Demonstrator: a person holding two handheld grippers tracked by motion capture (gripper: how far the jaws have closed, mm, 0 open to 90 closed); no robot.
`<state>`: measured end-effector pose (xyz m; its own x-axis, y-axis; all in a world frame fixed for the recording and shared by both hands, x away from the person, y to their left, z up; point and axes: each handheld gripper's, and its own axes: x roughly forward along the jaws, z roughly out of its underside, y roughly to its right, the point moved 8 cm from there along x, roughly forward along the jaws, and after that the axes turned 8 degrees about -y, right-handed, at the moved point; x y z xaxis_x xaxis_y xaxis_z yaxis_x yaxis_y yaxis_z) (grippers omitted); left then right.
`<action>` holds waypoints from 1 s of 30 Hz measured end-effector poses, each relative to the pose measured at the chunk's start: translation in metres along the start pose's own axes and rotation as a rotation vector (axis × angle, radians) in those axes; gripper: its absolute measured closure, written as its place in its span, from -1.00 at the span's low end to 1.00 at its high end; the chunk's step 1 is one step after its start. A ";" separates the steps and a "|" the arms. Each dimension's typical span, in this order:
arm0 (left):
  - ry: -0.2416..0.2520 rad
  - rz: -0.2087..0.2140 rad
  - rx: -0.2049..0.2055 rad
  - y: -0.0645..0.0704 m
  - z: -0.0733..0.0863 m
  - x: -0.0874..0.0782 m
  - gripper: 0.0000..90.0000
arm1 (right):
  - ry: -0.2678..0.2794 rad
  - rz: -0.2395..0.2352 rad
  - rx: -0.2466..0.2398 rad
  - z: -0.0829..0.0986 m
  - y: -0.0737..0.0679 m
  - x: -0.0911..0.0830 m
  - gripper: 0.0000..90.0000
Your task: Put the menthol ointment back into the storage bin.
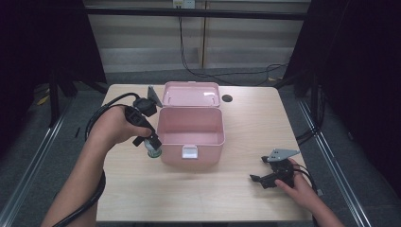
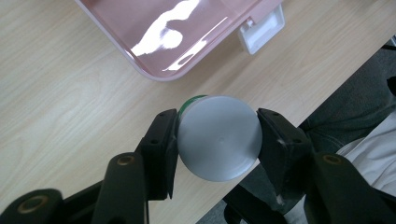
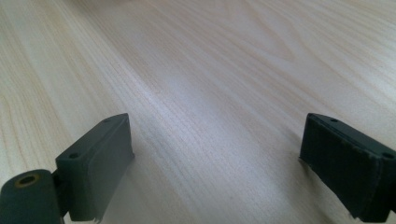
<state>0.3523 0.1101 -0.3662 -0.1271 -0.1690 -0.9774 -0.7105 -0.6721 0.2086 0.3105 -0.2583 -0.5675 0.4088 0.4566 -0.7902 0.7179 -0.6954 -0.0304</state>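
Left gripper (image 2: 217,140) clamps a grey-capped bottle (image 2: 218,137) beside the open pink box (image 1: 190,126).
The bottle stands just left of the box; the right gripper (image 1: 259,179) rests spread wide on the table (image 1: 236,198).

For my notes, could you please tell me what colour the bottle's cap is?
Grey, on the bottle; the left gripper view shows it best.

one pink box (image 1: 190,124), one grey-capped bottle (image 2: 218,138), two grippers.
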 end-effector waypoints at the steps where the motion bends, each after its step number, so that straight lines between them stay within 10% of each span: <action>1: 0.002 -0.001 0.003 0.000 -0.001 -0.002 0.12 | 0.000 -0.001 0.001 0.000 0.000 0.000 -0.81; 30: 0.035 -0.031 -0.015 -0.001 -0.044 -0.027 0.12 | 0.000 0.000 0.001 0.000 0.000 0.000 -0.81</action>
<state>0.3869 0.0840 -0.3383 -0.0812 -0.1730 -0.9816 -0.7034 -0.6878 0.1794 0.3104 -0.2583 -0.5675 0.4083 0.4568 -0.7903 0.7177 -0.6956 -0.0313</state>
